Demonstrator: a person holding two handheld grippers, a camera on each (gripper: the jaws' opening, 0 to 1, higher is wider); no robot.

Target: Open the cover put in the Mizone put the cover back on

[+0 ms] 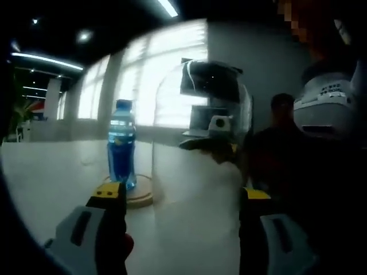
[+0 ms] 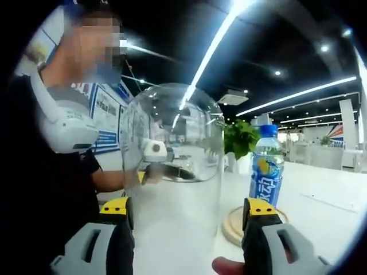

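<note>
Both hand-held grippers grasp the glass cover (image 1: 198,172); right view shows plant (image 2: 239,138).

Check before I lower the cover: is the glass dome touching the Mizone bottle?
Apart. Left gripper view shows table between the bottle and the dome, which both grippers hold off the wooden base.

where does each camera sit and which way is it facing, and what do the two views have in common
Left gripper view: rides on the left gripper, looking along its jaws at the clear glass cover between them, the Mizone bottle on its wooden base to the left; the person's dark torso at right.
Right gripper view: rides on the right gripper, facing the same cover from the opposite side, bottle to the right; the person's arm and shirt at left, a fingertip at bottom.
Shared: cover, bottle, base, white table, and each other's gripper seen through the glass.
</note>
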